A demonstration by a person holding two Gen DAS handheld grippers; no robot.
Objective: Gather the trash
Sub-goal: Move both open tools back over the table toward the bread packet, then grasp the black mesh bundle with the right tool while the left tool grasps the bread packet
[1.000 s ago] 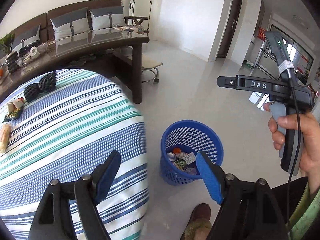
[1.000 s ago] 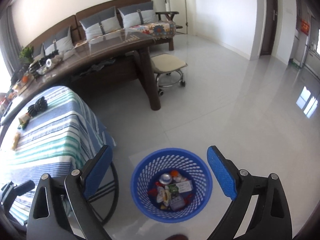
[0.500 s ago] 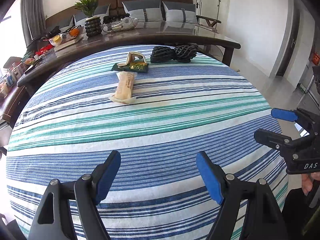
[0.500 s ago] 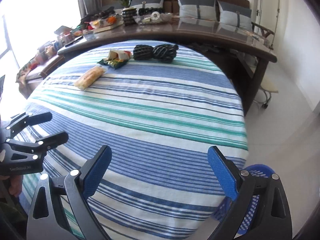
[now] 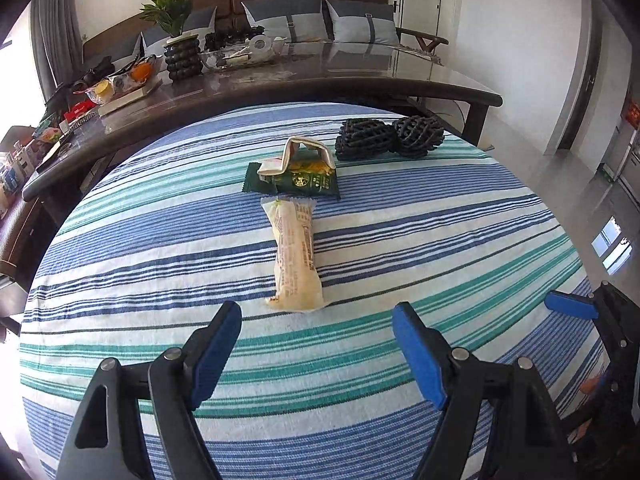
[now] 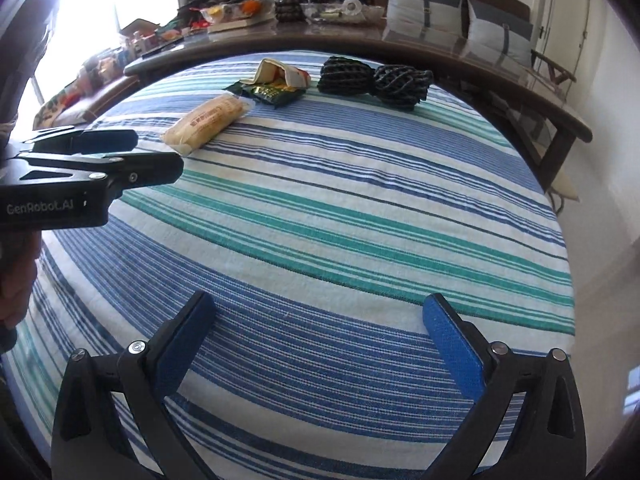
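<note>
Two grippers over striped tablecloth, both empty. Left gripper: fingers spread wide, cream wrapper lying just ahead of the tips, print on it too small to read. Right gripper: fingers likewise spread, well short of the trash. Green packet lies beyond the cream wrapper, a folded beige wrapper on top of it. Black mesh bundles sit beside these. Left gripper body in right view reads "GenRobot.AI".

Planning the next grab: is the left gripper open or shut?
Open. In the left wrist view the left gripper has its blue pads wide apart with only striped cloth between them, just short of the cream wrapper.
</note>
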